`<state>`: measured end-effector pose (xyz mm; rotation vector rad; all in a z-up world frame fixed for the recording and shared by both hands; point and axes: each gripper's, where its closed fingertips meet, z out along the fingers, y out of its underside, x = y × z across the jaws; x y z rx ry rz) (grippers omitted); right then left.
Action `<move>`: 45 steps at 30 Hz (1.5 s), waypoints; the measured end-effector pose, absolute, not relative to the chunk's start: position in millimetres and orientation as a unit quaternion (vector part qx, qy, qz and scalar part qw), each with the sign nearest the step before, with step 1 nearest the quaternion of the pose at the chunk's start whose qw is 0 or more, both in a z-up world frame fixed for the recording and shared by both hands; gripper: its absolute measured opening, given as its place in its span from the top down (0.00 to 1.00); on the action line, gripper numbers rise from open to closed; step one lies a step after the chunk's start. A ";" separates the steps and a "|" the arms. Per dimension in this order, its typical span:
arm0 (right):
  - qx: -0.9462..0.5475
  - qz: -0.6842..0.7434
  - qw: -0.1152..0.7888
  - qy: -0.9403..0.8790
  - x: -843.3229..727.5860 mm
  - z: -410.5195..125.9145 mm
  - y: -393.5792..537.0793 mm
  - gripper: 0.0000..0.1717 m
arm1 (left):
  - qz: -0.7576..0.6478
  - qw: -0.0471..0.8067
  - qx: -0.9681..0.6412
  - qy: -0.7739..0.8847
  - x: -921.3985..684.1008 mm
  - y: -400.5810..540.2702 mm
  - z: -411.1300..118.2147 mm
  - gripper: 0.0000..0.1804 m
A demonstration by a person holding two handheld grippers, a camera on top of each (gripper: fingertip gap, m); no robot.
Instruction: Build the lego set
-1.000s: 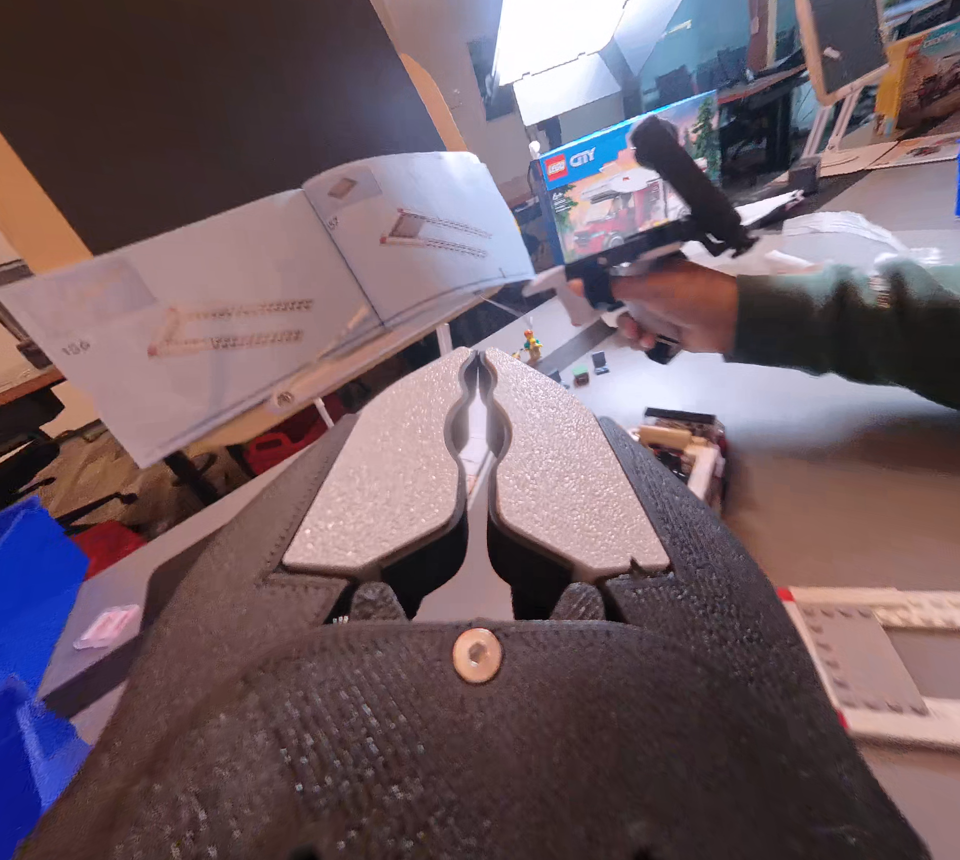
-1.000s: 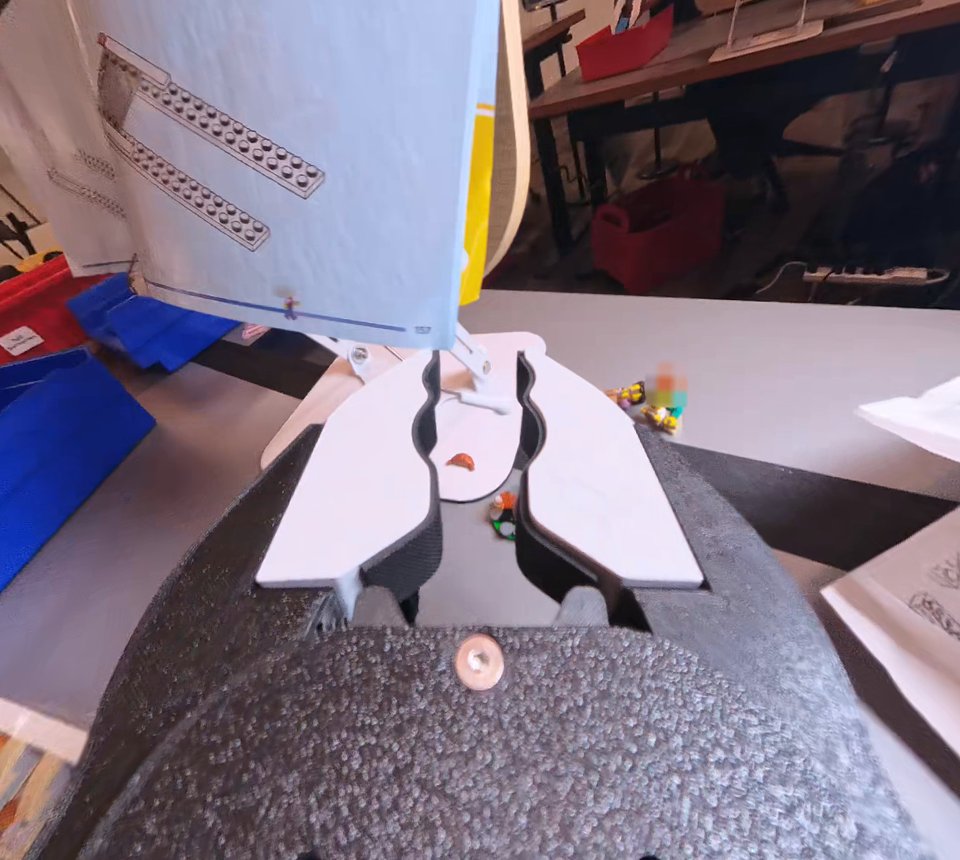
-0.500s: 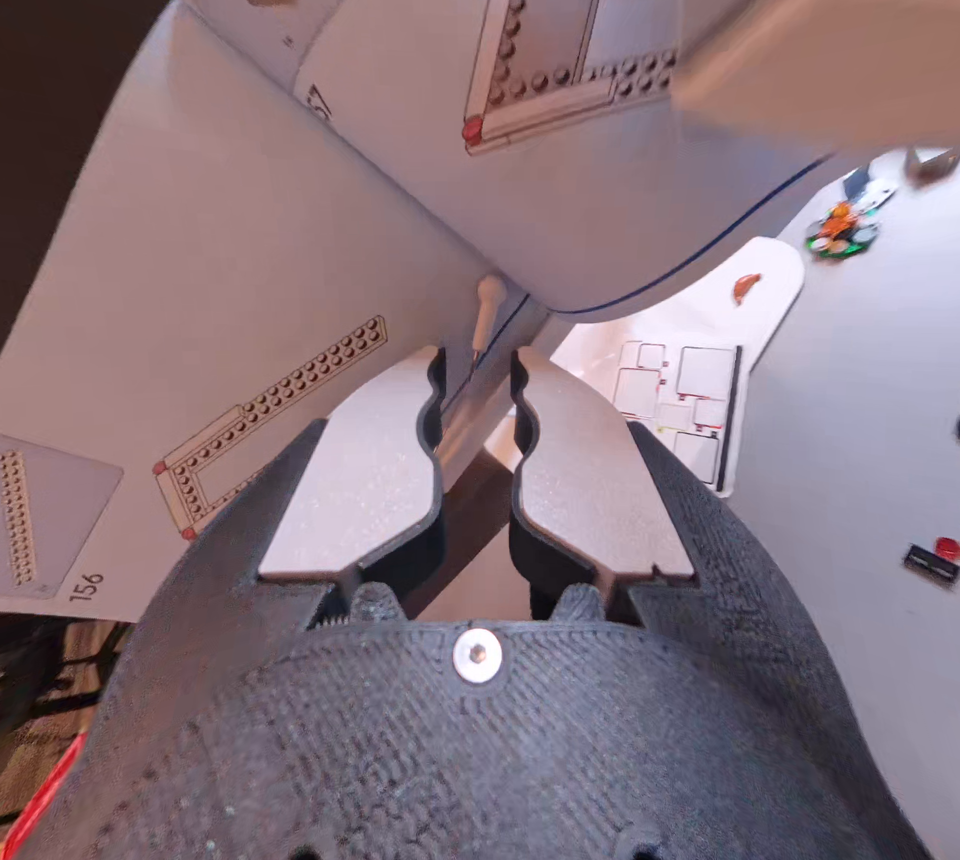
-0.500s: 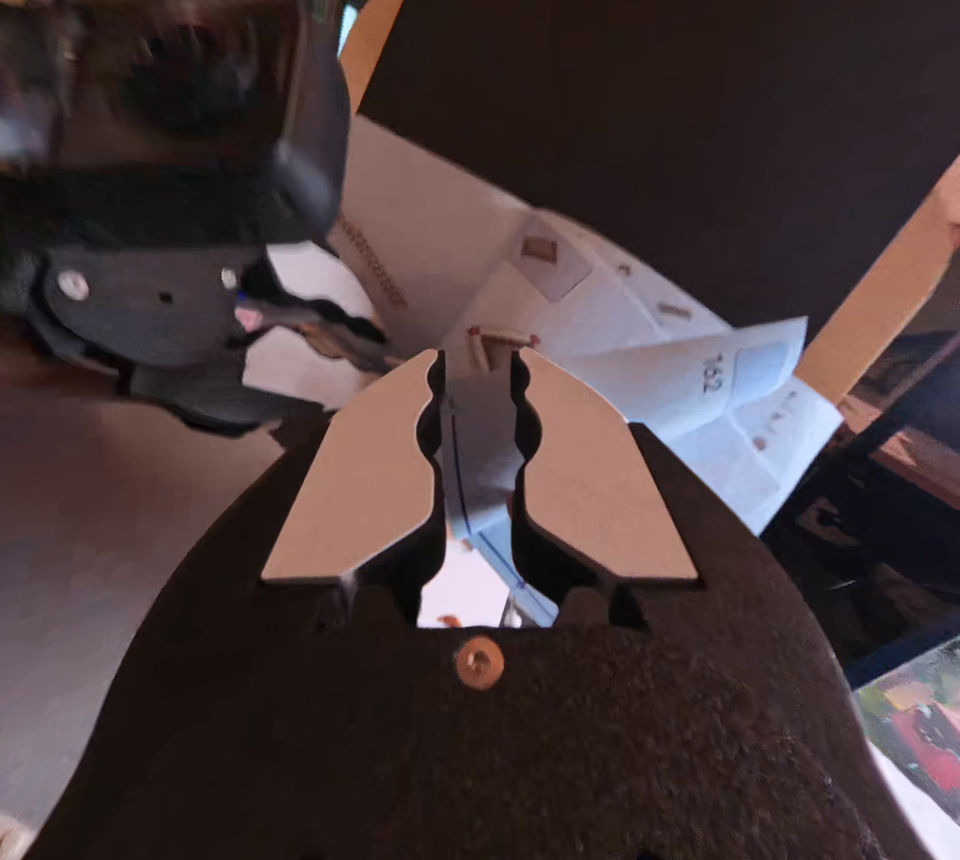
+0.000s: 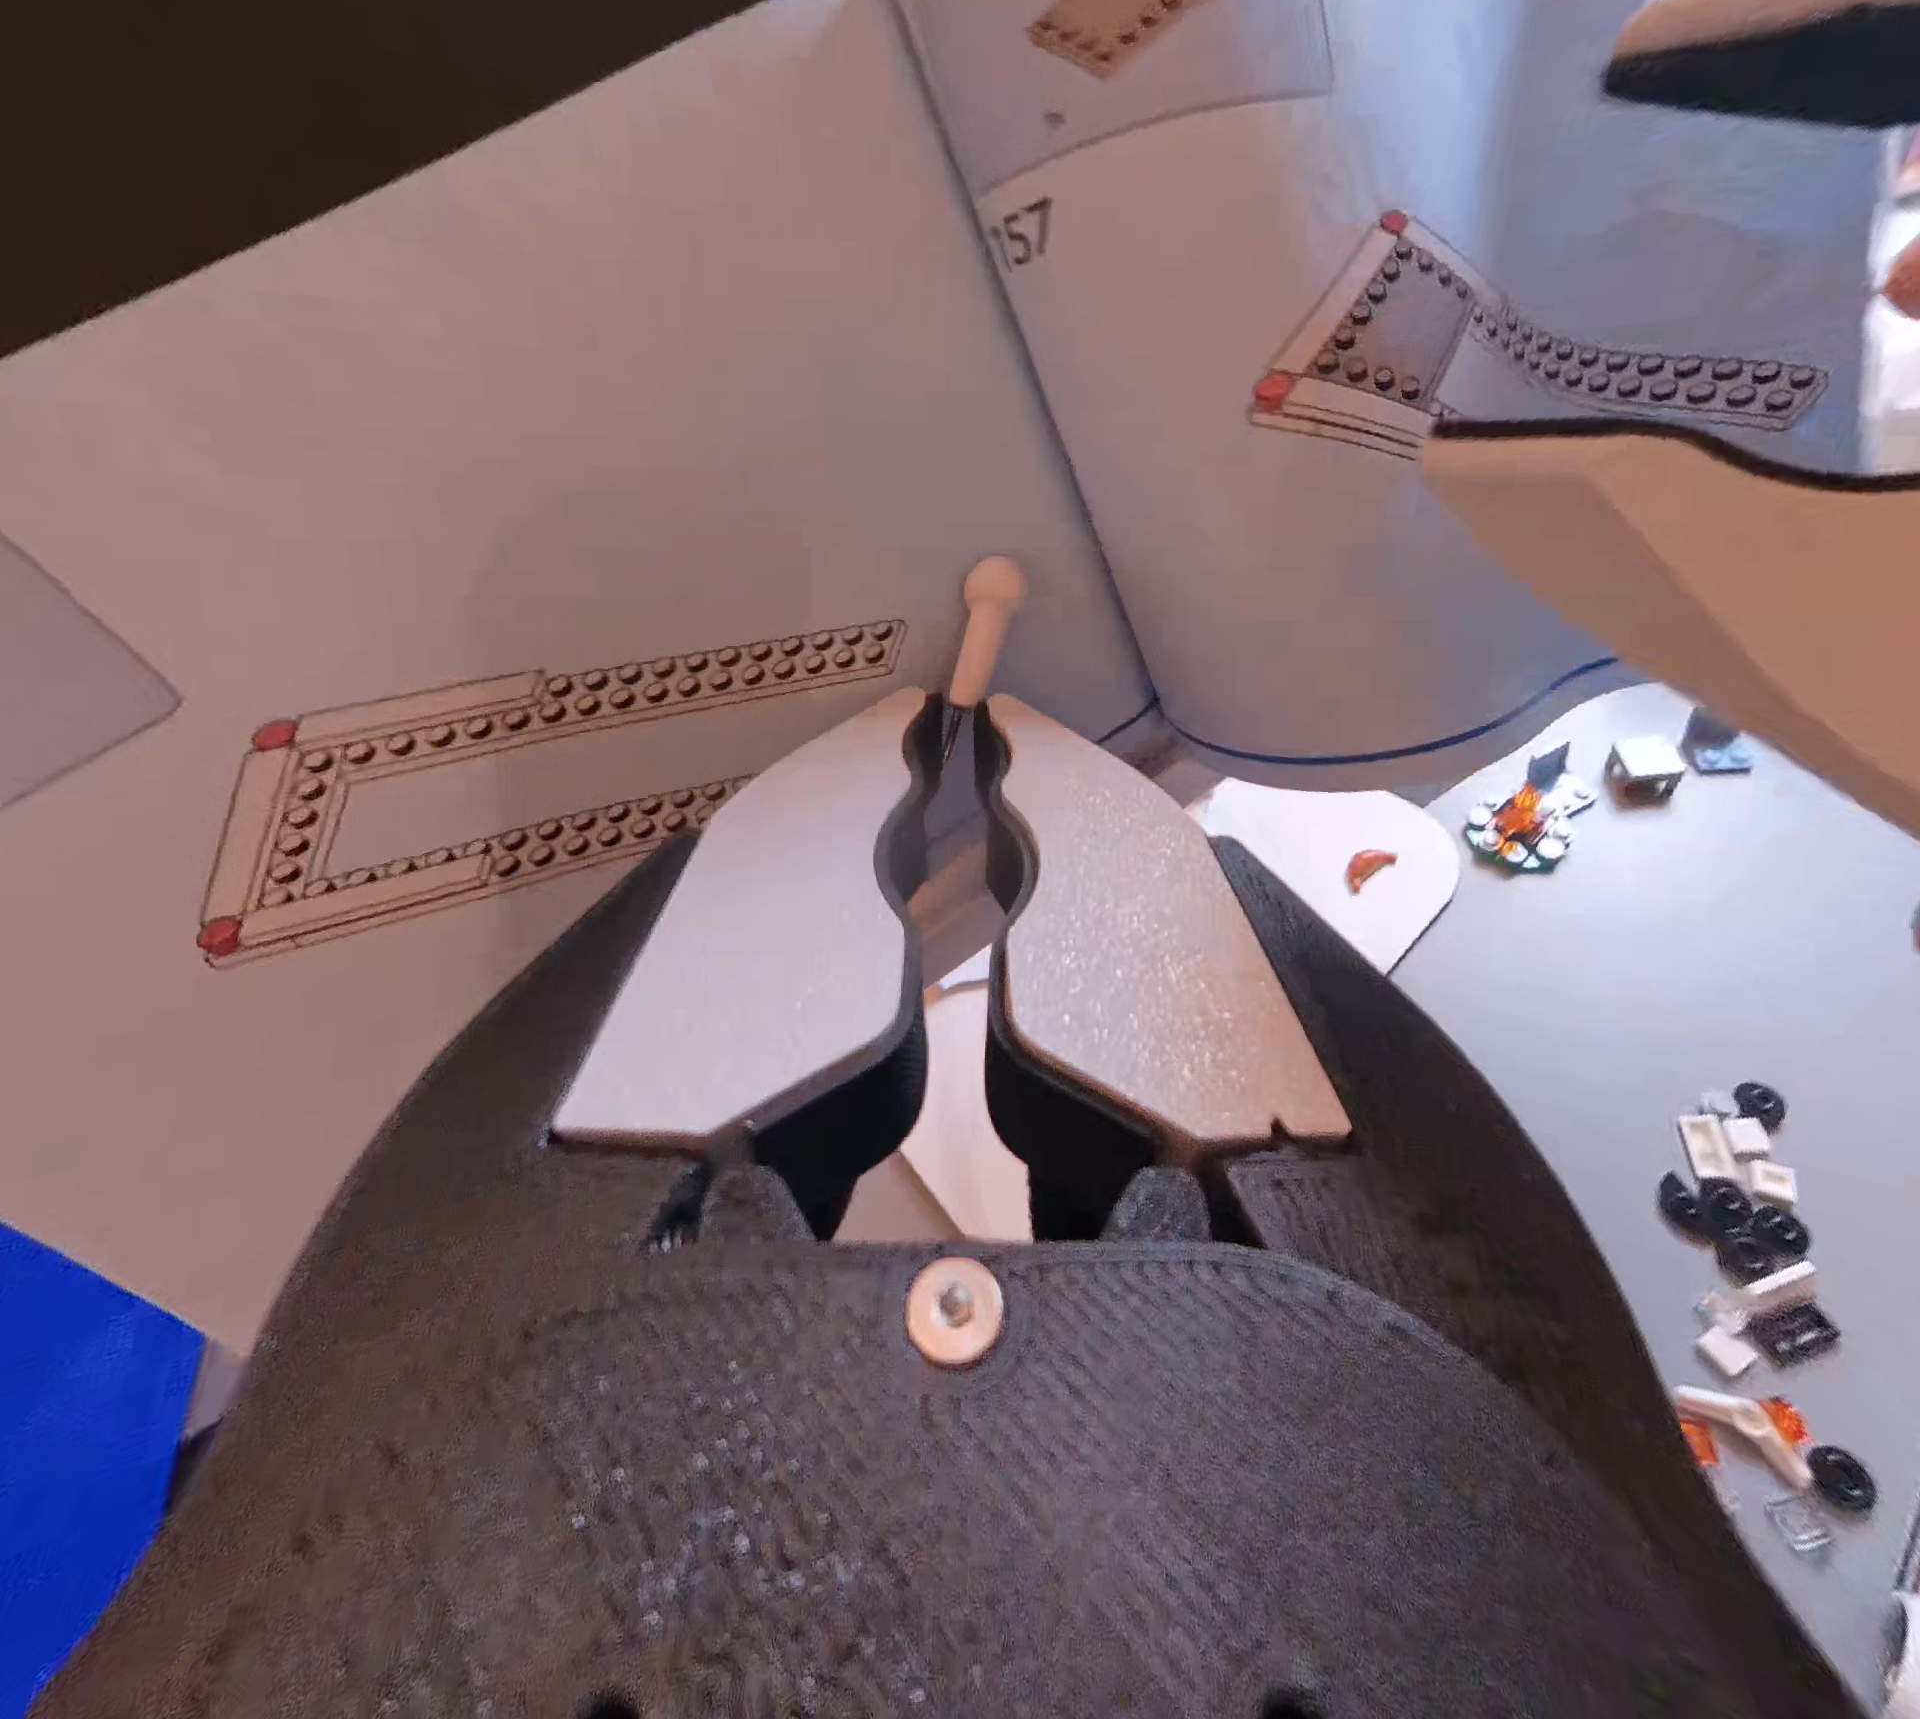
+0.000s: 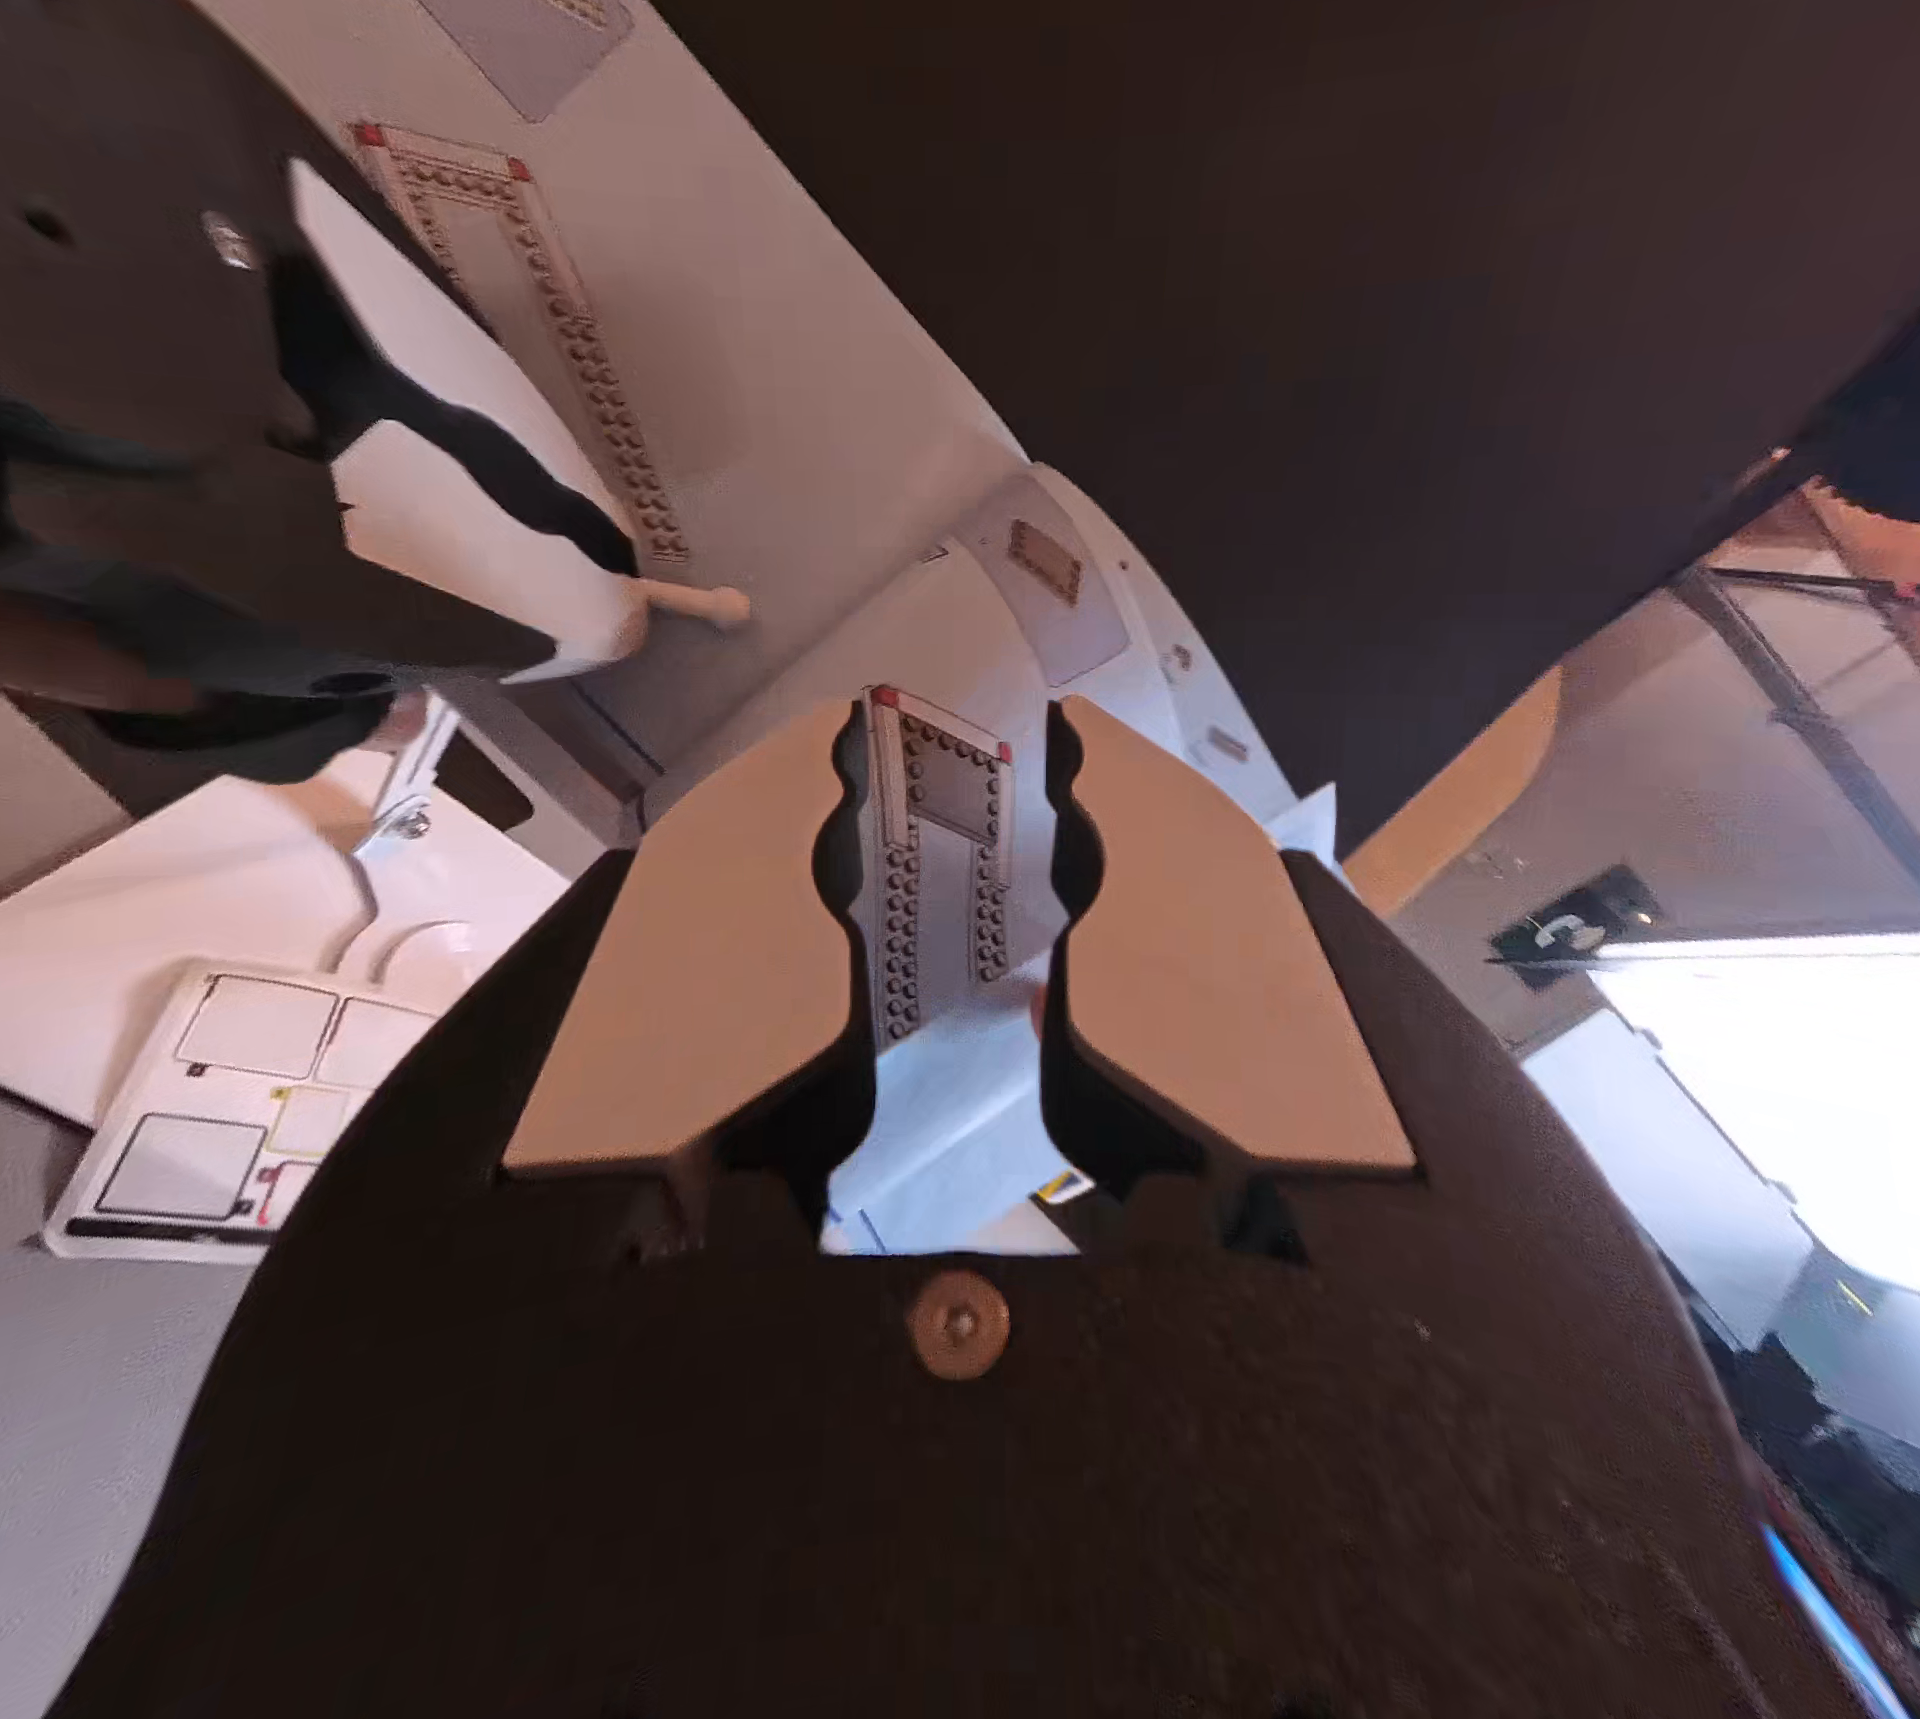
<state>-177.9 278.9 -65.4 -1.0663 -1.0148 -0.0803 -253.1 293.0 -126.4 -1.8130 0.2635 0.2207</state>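
Observation:
An open instruction booklet [image 5: 520, 474] stands on a white stand, its right page [image 5: 1247, 422] curling forward. My left gripper [image 5: 961, 713] is shut on the stand's thin white page-holder peg [image 5: 982, 630], whose round tip sticks out past the fingertips. The right wrist view shows the same grip from the side, with the peg [image 6: 696, 601] jutting from the left gripper's fingers [image 6: 468, 568]. My right gripper [image 6: 951, 734] is open, its fingers spread in front of the curled right page [image 6: 935, 859] and not pressing on it. Its fingers [image 5: 1662, 547] show at the upper right of the left wrist view.
The stand's white base [image 5: 1330, 838] carries a small orange piece [image 5: 1371, 867]. On the grey table [image 5: 1610, 1046] lie a small campfire build [image 5: 1517, 822] and several loose black and white pieces [image 5: 1735, 1222]. A blue bin [image 5: 83, 1409] is at the lower left. A white card [image 6: 229, 1119] lies by the stand. My hands' fingertips stand some 10 centimetres from each other. The small campfire build [image 5: 1517, 822] is about 25 centimetres from both grippers' fingertips.
My left gripper moved in to the booklet, opened, then closed on the page-holder peg. My right gripper rose from the stand's base to the right page and opened wider.

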 end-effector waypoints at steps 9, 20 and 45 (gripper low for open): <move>-0.354 0.037 0.851 -0.387 -151.0 5.1 234.7 0.72 | 0.027 0.636 -0.769 0.058 -254.0 293.1 -124.2 0.96; -0.517 -0.026 0.687 -0.511 -198.3 -110.1 324.5 0.83 | -0.047 0.687 -0.724 -0.020 -266.7 277.6 -105.9 0.96; -0.554 0.011 0.676 -0.486 -175.5 -114.8 346.9 0.84 | 0.160 0.644 -0.747 0.053 -302.6 268.9 -127.3 0.99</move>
